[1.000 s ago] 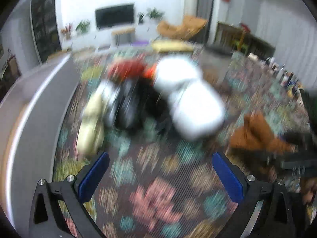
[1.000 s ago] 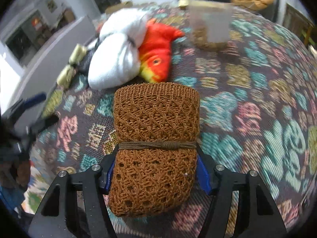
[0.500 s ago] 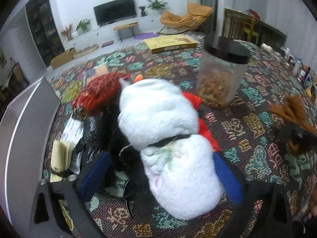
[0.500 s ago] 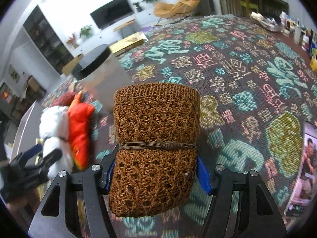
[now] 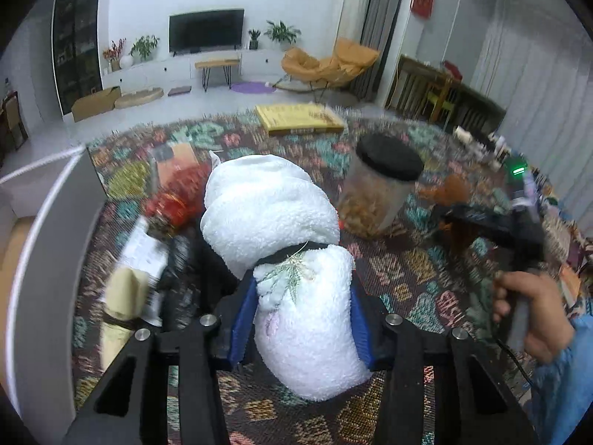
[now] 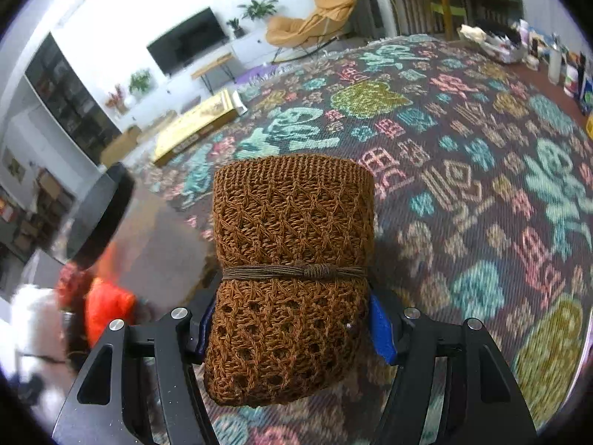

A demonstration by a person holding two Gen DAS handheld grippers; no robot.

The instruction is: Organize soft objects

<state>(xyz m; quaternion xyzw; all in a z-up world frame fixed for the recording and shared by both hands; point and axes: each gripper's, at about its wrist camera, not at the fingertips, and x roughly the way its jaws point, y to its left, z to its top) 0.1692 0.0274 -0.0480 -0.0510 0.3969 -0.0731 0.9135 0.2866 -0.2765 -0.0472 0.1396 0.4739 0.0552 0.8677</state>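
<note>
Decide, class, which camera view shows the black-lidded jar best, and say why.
The left wrist view: the black-lidded jar stands whole there, lid and brownish contents visible, behind the white towel roll. The right wrist view shows it only as a blurred shape at the left edge.

I'm getting even indoor light, heavy fisheye bending with dark corners, and motion smear along both views' left sides.

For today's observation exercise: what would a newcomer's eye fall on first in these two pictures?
First, the white fluffy roll, tied with a dark band and pinched between the left gripper's blue fingers, which have just been closing. Equally bold is the brown knitted roll held in the right gripper above the patterned cloth.
</note>
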